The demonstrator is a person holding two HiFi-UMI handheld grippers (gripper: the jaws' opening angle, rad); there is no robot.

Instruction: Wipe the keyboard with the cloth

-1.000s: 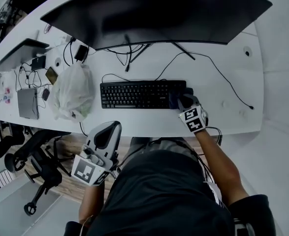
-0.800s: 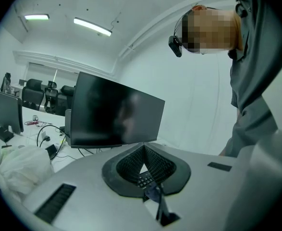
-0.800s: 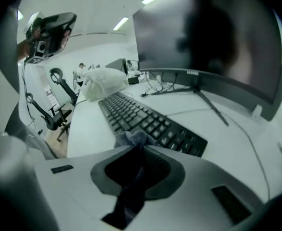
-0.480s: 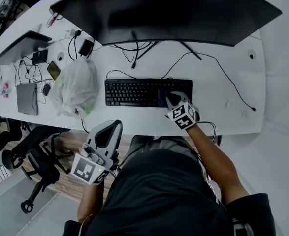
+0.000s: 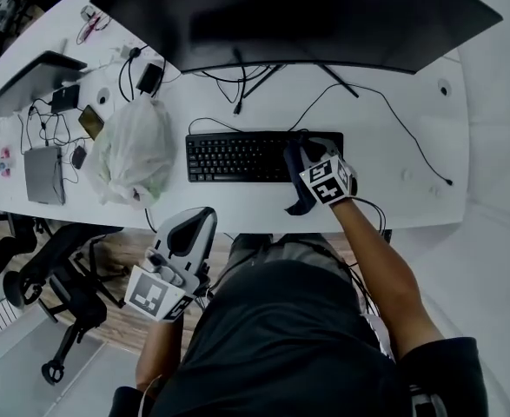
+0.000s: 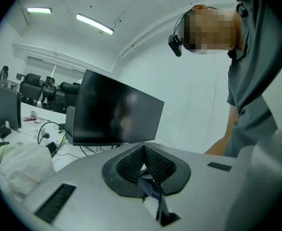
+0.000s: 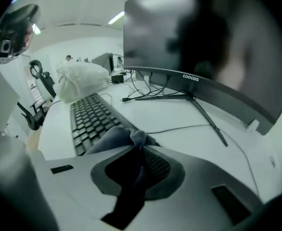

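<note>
The black keyboard (image 5: 241,156) lies on the white desk (image 5: 394,129) in front of the monitor. My right gripper (image 5: 302,156) is over the keyboard's right part, shut on a dark grey cloth (image 5: 296,185). The cloth trails over the keyboard's front edge onto the desk. In the right gripper view the cloth (image 7: 116,136) bunches between the jaws of the right gripper (image 7: 140,150), resting on the keyboard (image 7: 90,114). My left gripper (image 5: 194,228) hangs below the desk's front edge, well away from the keyboard. In the left gripper view the left gripper (image 6: 143,160) has its jaws shut with nothing between them.
A wide curved monitor (image 5: 298,16) stands behind the keyboard, with cables running from its stand. A white plastic bag (image 5: 133,150) sits just left of the keyboard. A laptop (image 5: 29,81) and small devices lie at the far left. An office chair (image 5: 63,294) stands beside me.
My right gripper has slid the cloth leftward from the keyboard's right end, and the cloth now hangs over the front edge. The left gripper has stayed roughly in place.
</note>
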